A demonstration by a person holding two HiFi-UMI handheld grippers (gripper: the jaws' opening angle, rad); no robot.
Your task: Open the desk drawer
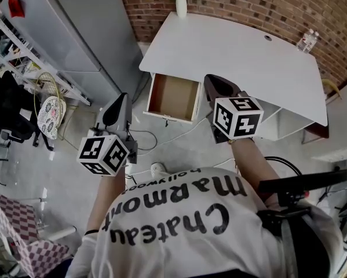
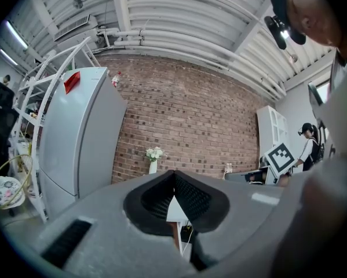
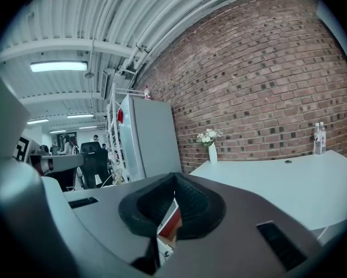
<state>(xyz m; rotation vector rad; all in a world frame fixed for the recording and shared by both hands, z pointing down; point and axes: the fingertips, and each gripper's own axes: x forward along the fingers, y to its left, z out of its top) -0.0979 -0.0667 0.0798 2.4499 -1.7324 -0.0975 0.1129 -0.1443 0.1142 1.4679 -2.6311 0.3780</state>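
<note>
Above the "Chateau Marmont" shirt, left gripper and right gripper fingers sit closed, empty.

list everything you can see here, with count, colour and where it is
desk: 1, white, against the brick wall
drawer: 1, brown inside, pulled open under the desk's left end, empty
vase: 1, white with white flowers, desk's far edge
bottles: 2, clear, desk's far right corner
fridge: 1, grey, left of the desk
rack: 1, white metal, far left, cluttered
box: 1, chequered, floor at lower left
shirt: 1, white with black lettering, on the person
left gripper: 1, grey with marker cube, shut, empty, left of the drawer
right gripper: 1, grey with marker cube, shut, empty, at the drawer's right
</note>
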